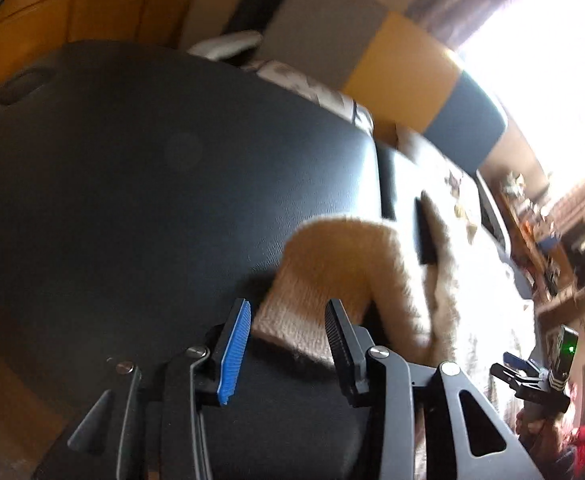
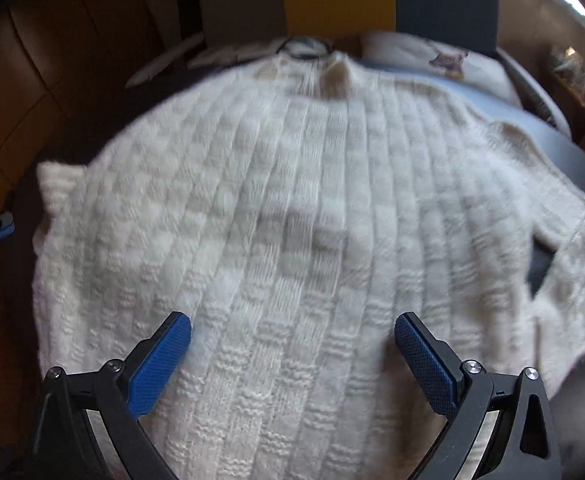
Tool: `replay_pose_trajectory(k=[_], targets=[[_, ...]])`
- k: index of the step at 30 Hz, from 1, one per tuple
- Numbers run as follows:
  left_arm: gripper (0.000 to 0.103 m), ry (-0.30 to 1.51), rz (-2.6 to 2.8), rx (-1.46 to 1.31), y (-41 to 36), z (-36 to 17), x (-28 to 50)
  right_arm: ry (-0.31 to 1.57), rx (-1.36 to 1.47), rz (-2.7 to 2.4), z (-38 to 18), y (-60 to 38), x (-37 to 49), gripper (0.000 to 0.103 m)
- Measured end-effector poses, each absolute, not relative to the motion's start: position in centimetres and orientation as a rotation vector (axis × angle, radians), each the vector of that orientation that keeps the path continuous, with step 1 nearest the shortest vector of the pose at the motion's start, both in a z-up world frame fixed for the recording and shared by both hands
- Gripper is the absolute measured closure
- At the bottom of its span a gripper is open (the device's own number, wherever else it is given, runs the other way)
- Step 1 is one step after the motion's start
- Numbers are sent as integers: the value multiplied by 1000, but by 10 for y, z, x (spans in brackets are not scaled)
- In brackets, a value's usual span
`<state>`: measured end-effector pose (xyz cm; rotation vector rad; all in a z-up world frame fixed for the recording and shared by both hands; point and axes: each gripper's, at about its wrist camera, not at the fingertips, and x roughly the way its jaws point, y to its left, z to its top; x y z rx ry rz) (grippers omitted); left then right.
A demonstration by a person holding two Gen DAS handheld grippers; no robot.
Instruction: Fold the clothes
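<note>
Left tool half-open around cuff of cream knitted sweater, right tool wide, empty above it; sweater spread flat on black counter, folding barely begun.

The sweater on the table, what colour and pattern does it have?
Cream white, knitted in a checked block pattern; the sweater shows best in the right wrist view.

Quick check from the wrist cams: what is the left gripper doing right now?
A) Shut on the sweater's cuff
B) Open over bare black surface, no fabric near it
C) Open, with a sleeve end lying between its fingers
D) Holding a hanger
C: in the left wrist view the left gripper has its jaws spread apart, and the ribbed sleeve end of the cream sweater lies between them, unclamped.
</note>
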<state>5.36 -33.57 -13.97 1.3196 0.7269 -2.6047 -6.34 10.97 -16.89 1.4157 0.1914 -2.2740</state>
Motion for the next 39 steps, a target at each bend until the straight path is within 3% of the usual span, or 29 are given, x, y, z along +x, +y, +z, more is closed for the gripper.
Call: replay_pose_trajectory(k=[7,8,9,10,16,20,23,24,26,29,33,36,39], targets=[[62,616,-2602,1470,-317,-169,18,254,1374,-2296,-181,97,-58,0],[66,598,-2641,1487,-308,-168,16,253,1368,-2300,-182,96,-57,0],[93,621,-2673,1502,-302,-167,14,254,1364,-2305,-182,95,-57,0],[98,672,-2676,1509,-303,-165,13,257,1367,-2309,-183,93,-57,0],[98,1045,-2672,968,-408,-82,47,260,1438,-2303,-185,79,-66,0],[99,847,-2477,987,-464,-75,62,261,1443,-2334,-189,66,-70,0],[95,830,-2241,1126,-497,-103,72,257,1432,-2348,-191,60,-70,0],[89,880,-2214,1125,-502,-108,82,255,1429,-2350,-192,58,-70,0],[89,971,-2216,1079,-505,-108,100,252,1422,-2351,-193,57,-68,0],[84,877,-2441,1088,-467,-90,99,250,1413,-2355,-194,54,-67,0],[79,543,-2743,1410,-369,-89,45,248,1399,-2358,-198,63,-66,0],[78,334,-2769,1622,-299,-106,15,247,1385,-2358,-191,80,-62,0],[78,233,-2642,1752,-279,-135,-9,246,1379,-2353,-184,86,-59,0]])
